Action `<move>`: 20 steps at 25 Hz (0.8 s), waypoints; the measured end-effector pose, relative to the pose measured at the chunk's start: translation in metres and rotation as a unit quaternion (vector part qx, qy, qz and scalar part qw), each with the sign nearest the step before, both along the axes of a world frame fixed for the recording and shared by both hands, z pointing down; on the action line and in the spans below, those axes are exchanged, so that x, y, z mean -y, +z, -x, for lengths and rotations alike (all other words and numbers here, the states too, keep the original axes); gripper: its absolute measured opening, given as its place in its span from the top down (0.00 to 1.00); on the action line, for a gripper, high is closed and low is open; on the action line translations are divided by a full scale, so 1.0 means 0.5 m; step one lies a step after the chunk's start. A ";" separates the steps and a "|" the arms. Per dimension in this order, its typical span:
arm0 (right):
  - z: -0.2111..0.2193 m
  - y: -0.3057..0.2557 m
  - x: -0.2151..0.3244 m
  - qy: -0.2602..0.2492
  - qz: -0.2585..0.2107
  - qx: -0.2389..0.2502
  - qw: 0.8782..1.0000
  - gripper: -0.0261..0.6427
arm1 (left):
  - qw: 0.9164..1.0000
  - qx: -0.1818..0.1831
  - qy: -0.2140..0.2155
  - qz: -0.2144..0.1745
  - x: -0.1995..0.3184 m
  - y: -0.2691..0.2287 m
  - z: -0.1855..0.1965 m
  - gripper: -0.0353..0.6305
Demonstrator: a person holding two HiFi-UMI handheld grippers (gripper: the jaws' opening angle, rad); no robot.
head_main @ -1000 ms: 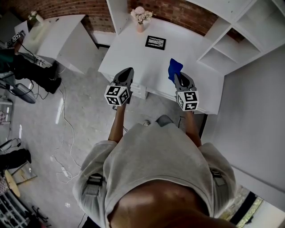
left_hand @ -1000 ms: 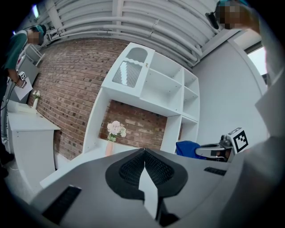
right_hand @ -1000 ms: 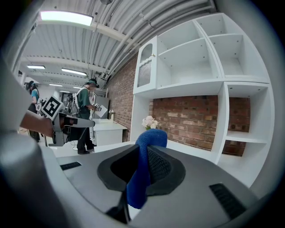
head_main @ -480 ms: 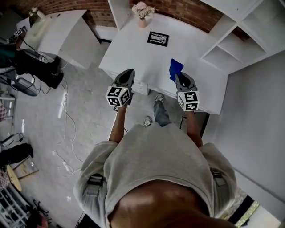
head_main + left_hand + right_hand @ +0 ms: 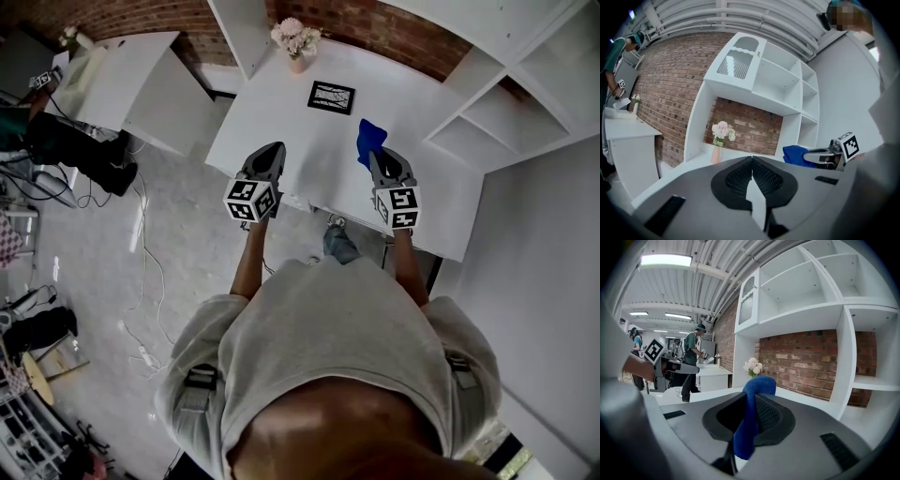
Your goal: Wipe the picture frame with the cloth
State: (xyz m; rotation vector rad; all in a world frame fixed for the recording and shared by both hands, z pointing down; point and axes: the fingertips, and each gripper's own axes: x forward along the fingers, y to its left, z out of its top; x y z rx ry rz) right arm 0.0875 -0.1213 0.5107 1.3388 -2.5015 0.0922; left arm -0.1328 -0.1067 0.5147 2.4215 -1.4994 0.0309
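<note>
A black picture frame point(image 5: 331, 97) lies flat on the white table point(image 5: 281, 112), near its far side. My right gripper point(image 5: 380, 157) is shut on a blue cloth point(image 5: 369, 141) point(image 5: 751, 413) and hovers over the table's right part, short of the frame. The cloth bulges out past the jaw tips. My left gripper point(image 5: 269, 156) hangs over the table's near left edge, jaws closed together with nothing between them point(image 5: 752, 165). In the left gripper view the right gripper point(image 5: 825, 156) and cloth point(image 5: 798, 154) appear at the right.
A pink vase of pale flowers point(image 5: 296, 39) point(image 5: 753, 366) stands at the table's far edge against the brick wall. White shelving point(image 5: 511, 84) rises to the right. A second white desk point(image 5: 131, 80) stands at left, where a person point(image 5: 692, 359) is standing. Cables point(image 5: 141, 272) trail on the floor.
Both grippers have edged forward over the table, a little nearer the frame. The cloth stays clamped in the right gripper.
</note>
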 end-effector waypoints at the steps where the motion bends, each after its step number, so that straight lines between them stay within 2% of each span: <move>1: -0.004 -0.001 0.029 0.000 -0.003 0.001 1.000 0.87 | 1.000 0.002 0.000 -0.002 0.028 -0.001 -0.004 0.92; 10: -0.040 -0.057 0.208 -0.010 -0.025 0.009 1.000 0.87 | 1.000 0.012 -0.007 -0.011 0.180 -0.044 -0.043 0.92; 20: -0.088 -0.039 0.335 -0.019 -0.006 0.028 0.999 0.87 | 1.000 0.028 -0.005 0.011 0.292 -0.032 -0.110 0.92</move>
